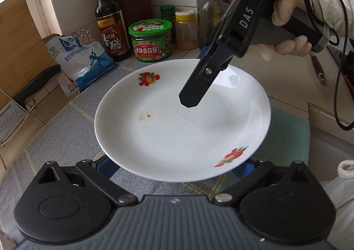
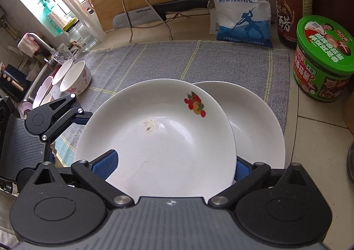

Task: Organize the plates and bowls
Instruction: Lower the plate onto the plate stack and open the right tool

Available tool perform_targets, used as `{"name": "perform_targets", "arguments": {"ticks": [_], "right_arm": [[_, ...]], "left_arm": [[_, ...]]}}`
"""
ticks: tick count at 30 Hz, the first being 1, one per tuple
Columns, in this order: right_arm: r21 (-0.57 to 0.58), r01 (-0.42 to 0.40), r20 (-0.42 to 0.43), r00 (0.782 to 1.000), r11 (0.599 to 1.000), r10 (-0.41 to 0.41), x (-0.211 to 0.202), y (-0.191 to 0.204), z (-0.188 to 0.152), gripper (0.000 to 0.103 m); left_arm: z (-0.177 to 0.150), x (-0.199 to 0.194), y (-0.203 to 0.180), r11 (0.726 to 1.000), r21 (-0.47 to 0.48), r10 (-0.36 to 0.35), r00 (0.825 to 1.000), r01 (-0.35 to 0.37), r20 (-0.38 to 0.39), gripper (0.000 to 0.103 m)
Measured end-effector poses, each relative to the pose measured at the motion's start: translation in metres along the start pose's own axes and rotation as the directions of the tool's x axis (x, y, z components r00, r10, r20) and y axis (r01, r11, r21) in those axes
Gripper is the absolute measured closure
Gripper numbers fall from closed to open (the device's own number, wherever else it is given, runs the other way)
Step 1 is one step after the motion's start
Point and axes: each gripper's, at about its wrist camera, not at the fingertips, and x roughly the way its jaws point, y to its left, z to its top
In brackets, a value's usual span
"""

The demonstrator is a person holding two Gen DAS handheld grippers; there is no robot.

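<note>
— Where's the plate [image 1: 181,130]?

— On the grey mat [image 2: 199,59] on the surface [image 2: 314,139]. It lies tilted over a second plate [image 2: 258,121], which it covers on the left. In the left wrist view that lower plate is hidden altogether.

— And the right gripper [image 2: 173,167]?

— Its fingers [image 2: 106,163] are spread wide across the near rim. One lies over the plate and the other sits behind it, mostly covered. I can't tell whether either presses on the plate.

— The left gripper [image 1: 177,166]?

— Also spread, at the opposite rim. The tips of its fingers [image 1: 106,167] go under the plate's edge, so contact there can't be made out.

— Anything else?

— A gloved hand [image 1: 287,13] grips the right gripper's handle, with the sleeve cut off by the frame. The bowls [image 2: 75,77] are at the mat's left edge, and the fisheye rim squeezes the farther ones so they're hard to count.
</note>
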Motion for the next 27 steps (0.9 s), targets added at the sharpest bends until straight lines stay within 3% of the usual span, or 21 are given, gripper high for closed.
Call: {"name": "perform_targets", "arguments": {"ticks": [14, 27], "right_arm": [[0.021, -0.005, 0.007, 1.0, 1.0, 0.005, 0.004, -0.013, 0.001, 0.0], [0.05, 0.037, 0.015, 0.999, 0.998, -0.038, -0.003, -0.019, -0.007, 0.0]], "left_arm": [[0.007, 0.011, 0.003, 1.0, 0.021, -0.013, 1.0, 0.014, -0.023, 0.002], [0.009, 0.02, 0.007, 0.999, 0.035, -0.031, 0.999, 0.032, -0.019, 0.003]]}}
